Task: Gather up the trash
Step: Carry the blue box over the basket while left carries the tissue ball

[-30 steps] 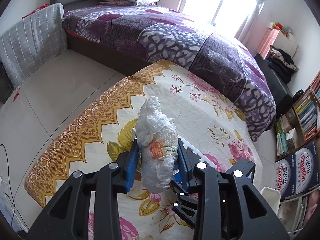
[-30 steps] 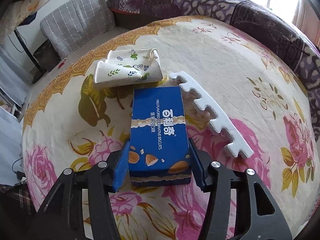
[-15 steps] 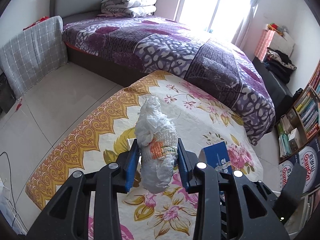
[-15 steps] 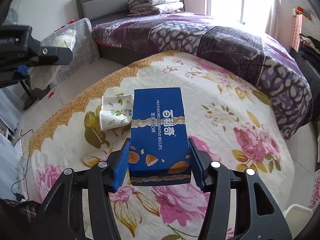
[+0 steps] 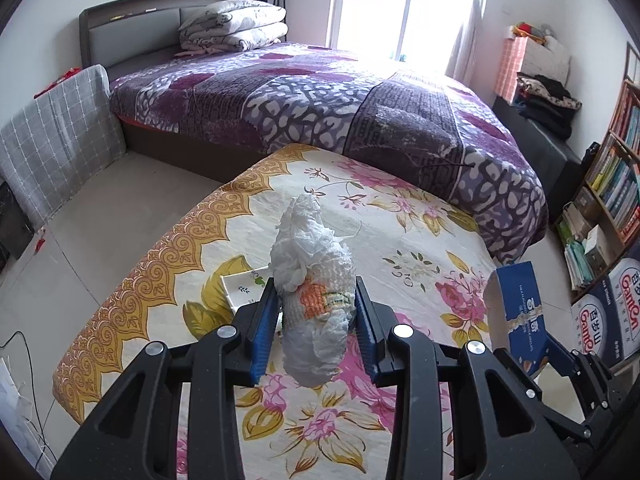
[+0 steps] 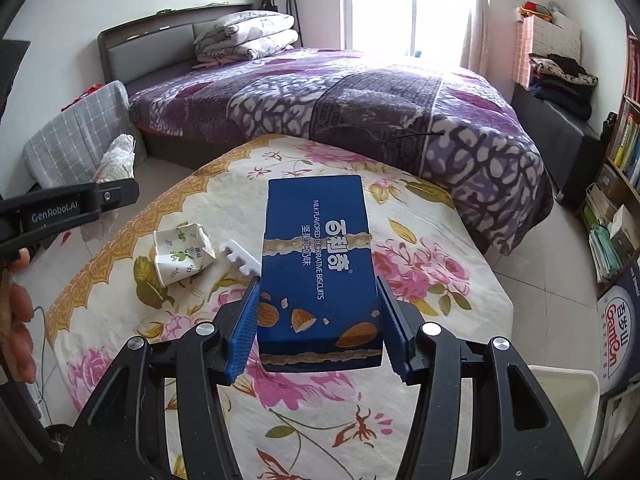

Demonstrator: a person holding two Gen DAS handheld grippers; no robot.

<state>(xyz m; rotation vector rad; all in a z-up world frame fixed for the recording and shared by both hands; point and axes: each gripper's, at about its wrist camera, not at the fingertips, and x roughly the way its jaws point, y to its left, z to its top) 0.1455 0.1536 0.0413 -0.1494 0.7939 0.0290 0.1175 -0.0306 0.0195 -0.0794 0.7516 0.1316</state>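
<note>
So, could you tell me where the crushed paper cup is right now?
In the right wrist view the crushed paper cup lies on the floral tablecloth, left of the held biscuit box, beside the white foam strip.

Hidden and cropped bits

Your tissue wad (image 5: 314,296) covers most of the paper cup (image 5: 245,287); your biscuit box (image 6: 318,276) hides the foam strip's (image 6: 242,261) far end.

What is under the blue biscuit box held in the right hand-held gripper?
The biscuit box hangs above the floral cloth. It covers one end of the white foam strip; whatever else lies directly below is hidden.
</note>
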